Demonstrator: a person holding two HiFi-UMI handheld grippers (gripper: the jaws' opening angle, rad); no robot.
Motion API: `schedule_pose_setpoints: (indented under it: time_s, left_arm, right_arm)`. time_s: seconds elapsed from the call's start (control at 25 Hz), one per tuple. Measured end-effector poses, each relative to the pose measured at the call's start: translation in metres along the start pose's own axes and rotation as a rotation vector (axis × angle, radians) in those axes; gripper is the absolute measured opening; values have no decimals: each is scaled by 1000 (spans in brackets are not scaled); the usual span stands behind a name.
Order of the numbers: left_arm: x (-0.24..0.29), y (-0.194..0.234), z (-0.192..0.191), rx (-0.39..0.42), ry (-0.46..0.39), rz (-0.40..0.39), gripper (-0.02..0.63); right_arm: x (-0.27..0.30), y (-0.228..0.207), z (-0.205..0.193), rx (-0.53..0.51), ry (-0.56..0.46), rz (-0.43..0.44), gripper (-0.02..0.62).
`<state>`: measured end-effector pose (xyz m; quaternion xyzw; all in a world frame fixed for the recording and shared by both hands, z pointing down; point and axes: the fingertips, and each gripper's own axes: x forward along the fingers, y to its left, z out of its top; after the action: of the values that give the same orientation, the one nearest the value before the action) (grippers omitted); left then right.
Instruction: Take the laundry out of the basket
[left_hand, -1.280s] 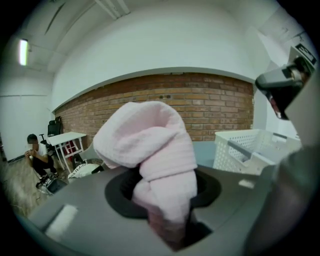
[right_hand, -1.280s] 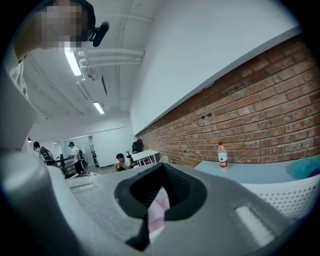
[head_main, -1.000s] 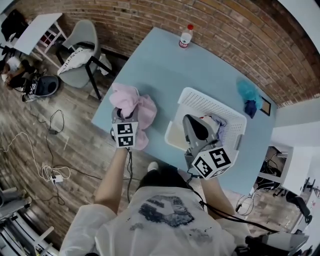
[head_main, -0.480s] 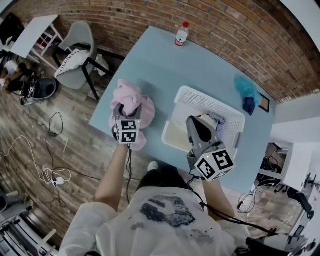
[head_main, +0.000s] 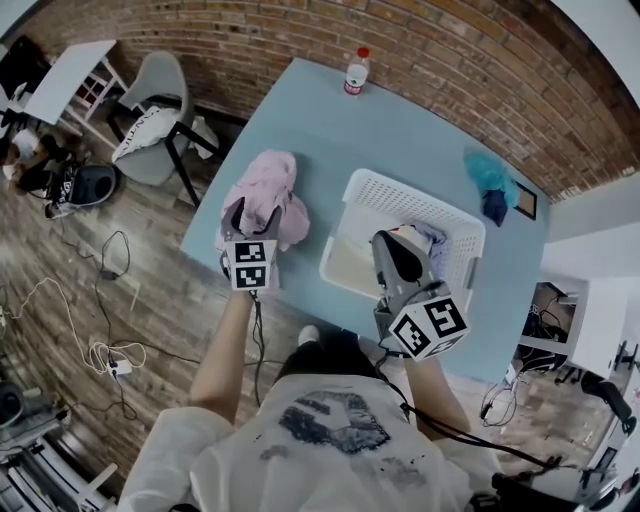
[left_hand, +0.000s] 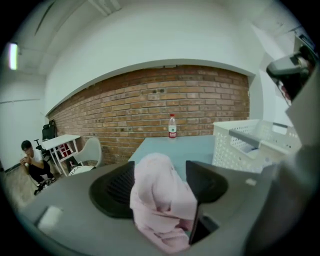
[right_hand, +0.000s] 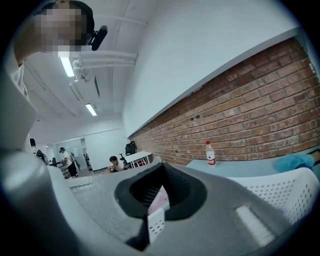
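Observation:
A pink garment lies crumpled on the light blue table, left of the white laundry basket. My left gripper is at the garment's near edge. Its jaws have just been opening, and a fold of the pink garment still stands loosely between them. Several pieces of white and blue laundry lie inside the basket. Above the basket's near side hovers my right gripper, its jaws together with nothing held.
A water bottle stands at the table's far edge. A teal cloth and a dark blue cloth lie right of the basket. A grey chair, a white side table and floor cables are on the left.
The left gripper's jaws have spread and it has drawn back toward me. The pink garment has dropped from a bunch onto the table. The right gripper has stayed over the basket.

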<state>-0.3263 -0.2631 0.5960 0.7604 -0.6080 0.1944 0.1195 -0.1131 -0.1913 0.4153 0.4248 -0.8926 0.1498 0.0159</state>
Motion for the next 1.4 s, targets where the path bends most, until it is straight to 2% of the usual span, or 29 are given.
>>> schedule_pose_setpoints:
  time_s: [0.32,0.52,0.8,1.04,1.24,1.4]
  left_arm:
    - [-40,-25,58,13,-119,-47,295]
    - [-70,-52,100,-7,-204,-105,293]
    - [-102,-99,135,26,-239,-199,288]
    - [-130,-155,149,67,-236,-322,210]
    - [-156,-191,155,69,-274,-399,69]
    - [-171,-212,154,68,-306,-428,6]
  right_arm:
    - [-31,2,9,-10,-49,-31,-2]
    - [-61,-3,18,-20,-90,-77,-2]
    - [-102,-11,28,-25,-141,-145,-2]
    - [-136,-19,36,-47,-185,-220,-2]
    - [-157,-21,34,-57,-198,-257,-2]
    - [-164,-18,25,-63,-191,-265,-2]
